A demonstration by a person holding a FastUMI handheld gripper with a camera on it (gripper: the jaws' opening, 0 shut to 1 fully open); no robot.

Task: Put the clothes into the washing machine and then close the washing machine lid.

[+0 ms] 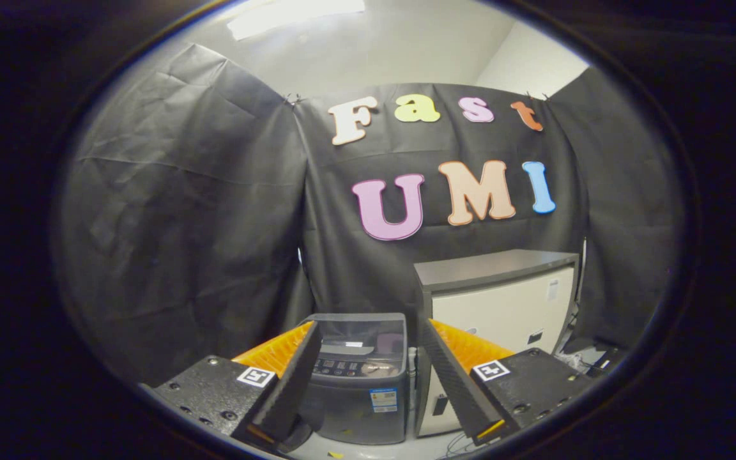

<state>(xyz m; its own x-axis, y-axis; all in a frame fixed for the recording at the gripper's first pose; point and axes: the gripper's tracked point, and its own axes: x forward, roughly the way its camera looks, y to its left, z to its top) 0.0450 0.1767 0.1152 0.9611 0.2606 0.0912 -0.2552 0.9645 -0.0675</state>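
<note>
The jaws (371,383) stand wide apart with nothing between them. Just beyond them sits the washing machine (358,377), a small dark grey top-loader, its see-through lid (358,335) down over the tub. A white cabinet (502,313) with a grey top stands just beside it, against the black cloth wall (183,223).

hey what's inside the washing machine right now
The washing machine stands ahead between the open gripper fingers, which hold nothing. Its tinted lid looks closed; a faint purplish shape shows through it, but the drum's contents cannot be made out.
</note>
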